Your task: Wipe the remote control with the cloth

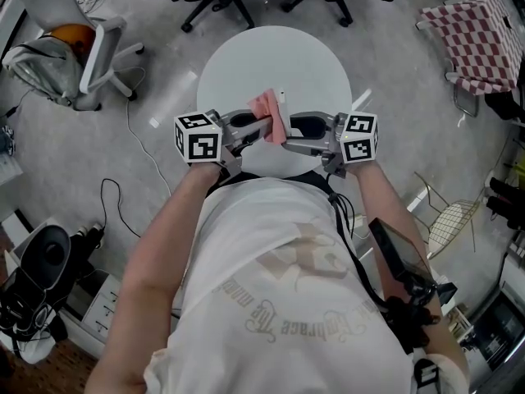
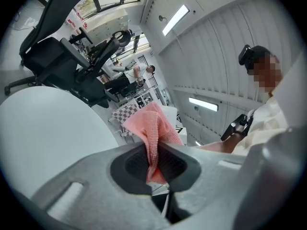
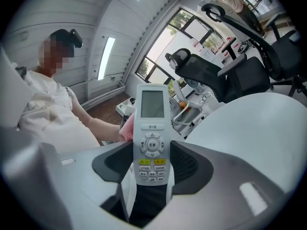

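Two grippers, tips meeting over the near edge of one round white table (image 1: 246,64), at 12 o'clock from the body. Two marker cubes (image 1: 198,135), one per gripper.

Left gripper (image 1: 264,126): clamped on one pink cloth (image 1: 269,110), a fold pinched between the pads, the rest fanning out past the tips.

Right gripper (image 1: 289,136): closed on one white remote (image 3: 152,138), gripped at the button end, screen end jutting beyond the jaws. Behind the remote, a bit of cloth showing at its 9 o'clock edge in the right gripper view; touching or just beside, hard to tell.

On the floor: one white chair (image 1: 92,46) at 10 o'clock, two black chairs (image 1: 215,6) at 12, one checked cover (image 1: 476,35) at 2.
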Demonstrator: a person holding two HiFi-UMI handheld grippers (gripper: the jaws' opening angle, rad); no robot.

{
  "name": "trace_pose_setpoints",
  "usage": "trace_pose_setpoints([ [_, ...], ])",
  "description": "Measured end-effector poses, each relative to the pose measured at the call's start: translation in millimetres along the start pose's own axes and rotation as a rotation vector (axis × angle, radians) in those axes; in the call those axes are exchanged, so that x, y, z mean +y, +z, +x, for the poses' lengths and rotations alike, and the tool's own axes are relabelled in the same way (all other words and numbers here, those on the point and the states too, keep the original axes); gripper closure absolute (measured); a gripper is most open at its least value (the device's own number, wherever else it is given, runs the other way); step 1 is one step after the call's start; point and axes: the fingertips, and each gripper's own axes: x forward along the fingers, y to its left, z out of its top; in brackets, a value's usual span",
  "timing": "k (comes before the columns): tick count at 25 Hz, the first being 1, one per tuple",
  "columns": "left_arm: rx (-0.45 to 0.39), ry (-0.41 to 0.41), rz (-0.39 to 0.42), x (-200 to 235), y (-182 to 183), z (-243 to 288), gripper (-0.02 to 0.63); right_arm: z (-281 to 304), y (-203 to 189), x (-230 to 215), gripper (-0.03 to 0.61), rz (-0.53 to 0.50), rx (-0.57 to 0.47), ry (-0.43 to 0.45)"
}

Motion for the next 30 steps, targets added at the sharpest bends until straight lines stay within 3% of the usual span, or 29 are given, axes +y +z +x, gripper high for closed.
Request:
trace_pose_setpoints([
  [14, -0.027, 0.011, -0.108, 10, -20, 3, 0.595, -8, 24, -8, 0.330, 0.106, -0.169, 0.051],
  [25, -0.229, -0.095, -0.344, 11, -27, 2, 0.594, -12, 32, -28, 0.330, 0.246, -0.296, 0.130],
  [30, -0.259, -0.042, -0.344, 21, -30, -5, 0.594, -9, 35, -26, 0.330, 0.253, -0.303, 0.164],
])
